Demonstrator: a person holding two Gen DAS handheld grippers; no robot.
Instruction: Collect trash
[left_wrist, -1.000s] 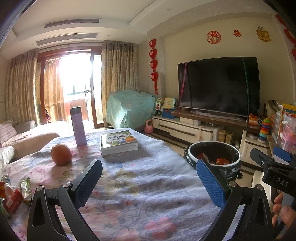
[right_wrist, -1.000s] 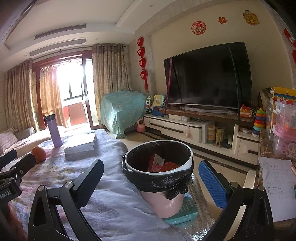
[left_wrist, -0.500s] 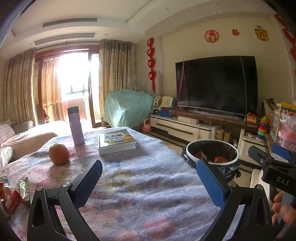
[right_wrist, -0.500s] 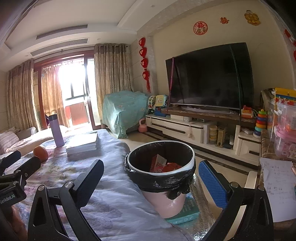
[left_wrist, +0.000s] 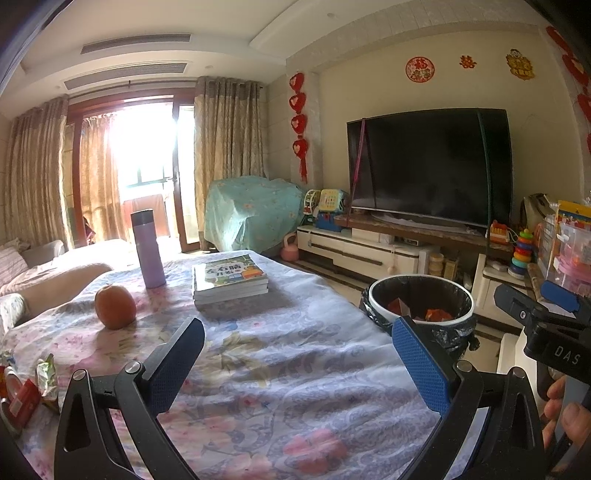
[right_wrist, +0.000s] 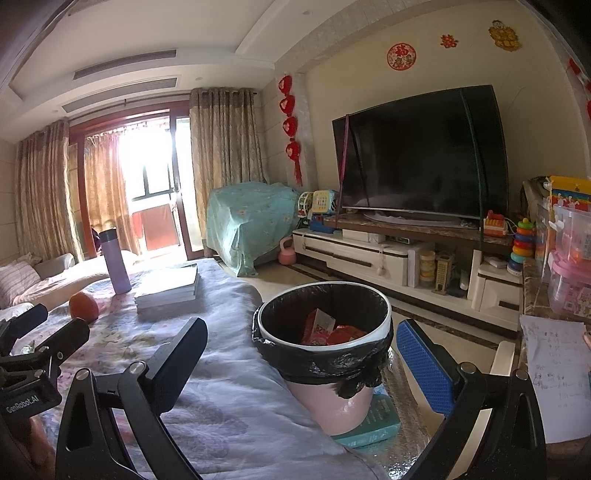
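On table edge: wrappers (left_wrist: 27, 384) left to grab | bin (right_wrist: 323, 343) has some trash already | left claw (left_wrist: 299, 365) & right claw (right_wrist: 301, 363) both spread wide, empty

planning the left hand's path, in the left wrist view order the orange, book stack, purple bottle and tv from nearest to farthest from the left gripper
1. Orange, on the table's left side.
2. Book stack, mid-table, slightly farther back.
3. Purple bottle, behind the orange; close to the books' depth, so hard to call.
4. TV, on the far wall, right.
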